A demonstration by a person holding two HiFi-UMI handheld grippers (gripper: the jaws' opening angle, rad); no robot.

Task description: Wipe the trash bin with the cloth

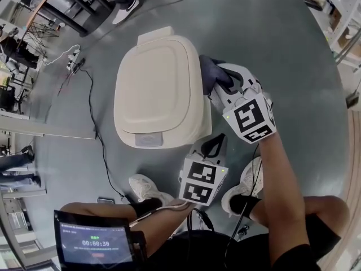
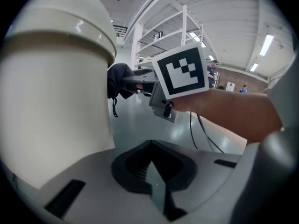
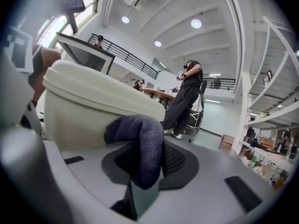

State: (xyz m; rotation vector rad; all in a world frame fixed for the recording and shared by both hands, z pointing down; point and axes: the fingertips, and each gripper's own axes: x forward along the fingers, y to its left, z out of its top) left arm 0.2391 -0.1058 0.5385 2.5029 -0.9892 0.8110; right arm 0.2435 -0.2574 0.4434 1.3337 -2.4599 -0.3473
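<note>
A cream trash bin (image 1: 161, 89) with a closed lid stands on the grey floor. My right gripper (image 1: 221, 84) is shut on a dark blue cloth (image 1: 211, 72), which presses against the bin's right side wall just under the lid. In the right gripper view the cloth (image 3: 140, 141) bulges out between the jaws against the bin (image 3: 88, 111). My left gripper (image 1: 213, 147) hangs close to the bin's front right corner, shut with nothing in it. The left gripper view shows the bin wall (image 2: 51, 101) at left and the cloth (image 2: 119, 80) beyond.
A black cable (image 1: 98, 134) runs across the floor left of the bin. My white shoes (image 1: 148, 189) stand just in front of it. A tablet (image 1: 95, 244) is at lower left. A person (image 3: 184, 97) stands farther back, with shelving (image 1: 344, 21) at right.
</note>
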